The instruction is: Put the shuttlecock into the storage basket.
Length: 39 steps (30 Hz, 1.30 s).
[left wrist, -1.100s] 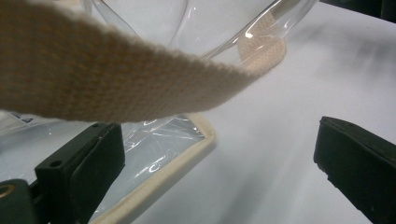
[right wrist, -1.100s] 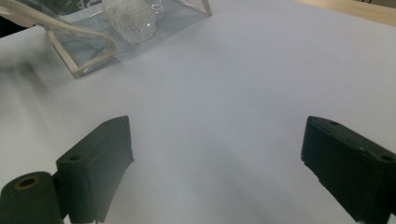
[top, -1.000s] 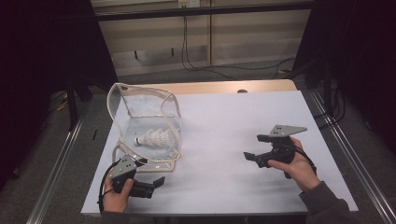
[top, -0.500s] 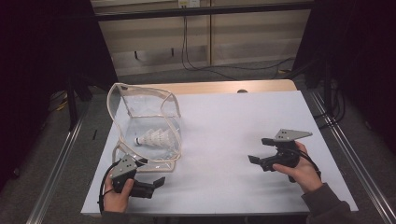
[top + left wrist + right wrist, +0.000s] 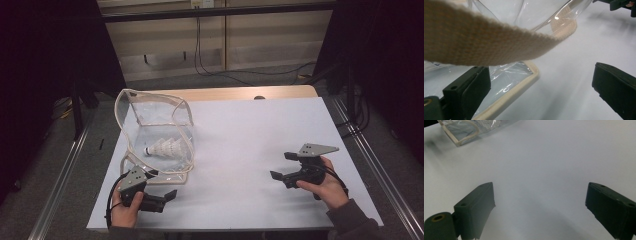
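- We hold the left gripper with jaws wide and empty at the table's near-left corner; its beige strap hangs just above and between the jaws.
- We judge the strap the thing to take: close squarely on the webbing, not the clear film.
- The right gripper rests wide and empty at about 3 o'clock, well apart.
- The clear bag stands at 12 o'clock from the left gripper, with a shuttlecock inside.
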Each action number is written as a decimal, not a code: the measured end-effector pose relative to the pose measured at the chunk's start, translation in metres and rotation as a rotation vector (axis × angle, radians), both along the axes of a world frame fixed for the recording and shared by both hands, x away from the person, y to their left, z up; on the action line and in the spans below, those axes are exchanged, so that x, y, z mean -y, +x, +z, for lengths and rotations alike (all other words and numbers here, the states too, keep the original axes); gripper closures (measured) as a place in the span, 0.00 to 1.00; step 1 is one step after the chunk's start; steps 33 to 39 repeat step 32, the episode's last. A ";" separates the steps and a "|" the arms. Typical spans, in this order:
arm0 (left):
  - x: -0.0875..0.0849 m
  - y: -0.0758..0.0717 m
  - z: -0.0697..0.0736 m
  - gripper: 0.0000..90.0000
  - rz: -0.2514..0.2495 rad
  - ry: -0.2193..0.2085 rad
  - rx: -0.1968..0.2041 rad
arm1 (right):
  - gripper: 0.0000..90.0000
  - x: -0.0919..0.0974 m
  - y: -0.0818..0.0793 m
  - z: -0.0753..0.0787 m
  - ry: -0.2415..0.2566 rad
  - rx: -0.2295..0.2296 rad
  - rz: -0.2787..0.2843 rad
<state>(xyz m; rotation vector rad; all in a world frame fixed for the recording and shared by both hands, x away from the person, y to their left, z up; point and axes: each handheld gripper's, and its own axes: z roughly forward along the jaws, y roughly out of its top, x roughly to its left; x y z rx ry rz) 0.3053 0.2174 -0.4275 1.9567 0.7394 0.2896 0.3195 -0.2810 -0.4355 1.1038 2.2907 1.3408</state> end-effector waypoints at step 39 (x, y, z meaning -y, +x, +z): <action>0.001 0.000 0.000 0.02 0.003 0.005 0.001 | 0.08 0.018 -0.014 -0.006 0.023 0.027 -0.021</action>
